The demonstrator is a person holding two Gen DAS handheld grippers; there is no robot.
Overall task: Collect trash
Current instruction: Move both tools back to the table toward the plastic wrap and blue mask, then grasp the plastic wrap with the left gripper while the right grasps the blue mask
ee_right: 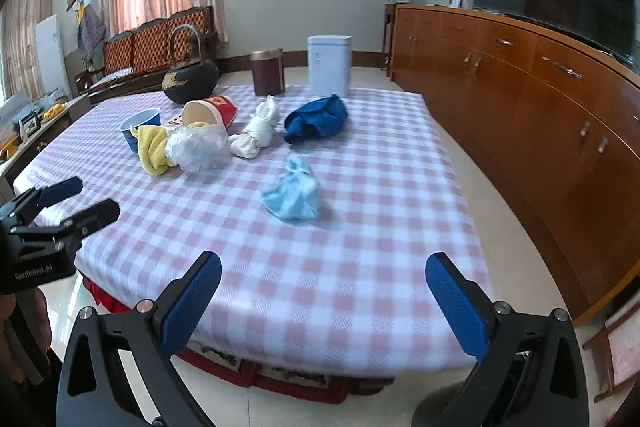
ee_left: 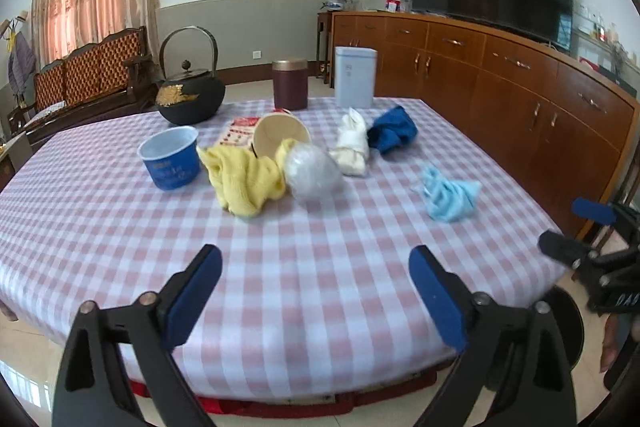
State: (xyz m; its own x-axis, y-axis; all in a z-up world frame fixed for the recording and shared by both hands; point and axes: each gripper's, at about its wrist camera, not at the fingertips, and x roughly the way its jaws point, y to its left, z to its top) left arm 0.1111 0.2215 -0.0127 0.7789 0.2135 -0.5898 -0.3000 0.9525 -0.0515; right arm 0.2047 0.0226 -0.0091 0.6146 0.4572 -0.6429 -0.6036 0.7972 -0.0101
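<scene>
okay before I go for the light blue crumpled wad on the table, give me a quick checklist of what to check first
1. Right gripper jaws open, nothing held: ok.
2. Left gripper jaws open, nothing held: ok.
3. Light blue wad apart from the other items, nothing on it: ok.
4. Path from right gripper to the wad over bare tablecloth: ok.
5. Left gripper out of the right one's way, off to its left: ok.
6. Bin or bag to drop trash into: cannot tell, none clearly in view.
</scene>
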